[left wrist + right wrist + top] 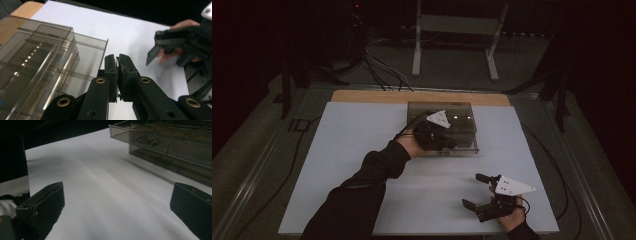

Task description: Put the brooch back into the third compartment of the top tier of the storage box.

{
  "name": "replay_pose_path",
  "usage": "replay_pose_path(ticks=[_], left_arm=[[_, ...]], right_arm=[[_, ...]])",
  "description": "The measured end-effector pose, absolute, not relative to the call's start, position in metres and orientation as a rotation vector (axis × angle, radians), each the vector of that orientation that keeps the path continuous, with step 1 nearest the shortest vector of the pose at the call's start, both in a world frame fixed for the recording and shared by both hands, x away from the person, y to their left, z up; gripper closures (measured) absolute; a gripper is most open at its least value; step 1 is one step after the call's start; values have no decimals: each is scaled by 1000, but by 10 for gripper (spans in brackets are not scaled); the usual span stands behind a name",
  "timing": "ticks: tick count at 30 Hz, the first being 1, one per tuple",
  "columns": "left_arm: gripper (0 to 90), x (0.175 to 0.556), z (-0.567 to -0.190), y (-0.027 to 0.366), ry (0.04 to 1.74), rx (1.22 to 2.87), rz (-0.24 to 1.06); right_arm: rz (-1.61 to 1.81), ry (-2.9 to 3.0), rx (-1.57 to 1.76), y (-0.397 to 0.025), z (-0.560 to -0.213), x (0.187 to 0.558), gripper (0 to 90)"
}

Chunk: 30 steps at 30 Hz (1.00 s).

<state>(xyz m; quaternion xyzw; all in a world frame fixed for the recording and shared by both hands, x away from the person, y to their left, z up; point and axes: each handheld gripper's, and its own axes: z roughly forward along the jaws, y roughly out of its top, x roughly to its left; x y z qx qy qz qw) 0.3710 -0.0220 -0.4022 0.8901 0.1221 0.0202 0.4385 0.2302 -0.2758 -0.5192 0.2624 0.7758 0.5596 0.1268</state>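
Left gripper (451,145) sits at the front edge of the smoky transparent plastic organiser box with inner dividers (464,111), far centre of the white table sheet (357,150). In the left gripper view its jaws are pressed together (118,75) with something thin and pale caught between the pads, too small to name. The box (37,65) lies just beside the jaws on their left, with a drawer or tray front standing out toward the gripper. Cannot tell if the jaws touch it.

Right gripper (479,192) rests low near the front right of the sheet, well apart from the box, jaws spread wide with nothing between them; right gripper view confirms bare sheet (107,195) between them. Its hand (180,51) shows blurred in the left gripper view.

Likely step: the left works at the box front, either pulling the drawer or placing the pinched bit. To do it well, keep the pull straight along the drawer's run, keep the pinch firm, and bring the right in to steady the box body, since the light plastic will probably slide on the sheet.

Hard to read: the room is dark, the box (175,147) contents are mostly glare, and 1 small metallic item (147,140) sits in a compartment, kind unclear. In the high view the left hand covers the jaws.
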Motion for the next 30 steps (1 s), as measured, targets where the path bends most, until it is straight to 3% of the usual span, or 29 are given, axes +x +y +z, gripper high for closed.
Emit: replay_pose_path(ticks=[30], left_arm=[[872, 396, -423, -63, 440, 2112, 65]], right_arm=[[1632, 2260, 751, -275, -518, 230, 0]])
